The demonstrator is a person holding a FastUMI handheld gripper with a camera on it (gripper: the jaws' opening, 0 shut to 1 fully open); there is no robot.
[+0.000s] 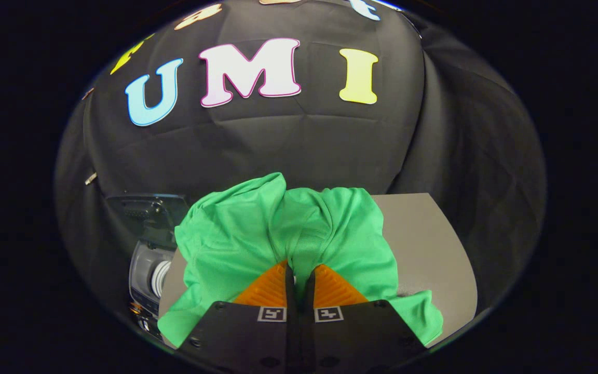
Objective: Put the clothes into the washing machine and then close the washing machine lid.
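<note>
1. Gripper [299, 275] fingers nearly closed, pinching a fold of green garment [257, 234] bunched over grey table [429, 244].
2. Washing machine [148, 259] open, lower left.
3. Risk: thin pinch slips; trailing cloth snags the rim.

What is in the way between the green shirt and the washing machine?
Nothing visible. The fingers are pinched shut on the green shirt, lifted over the table; the washing machine sits beside it, lid up.
</note>
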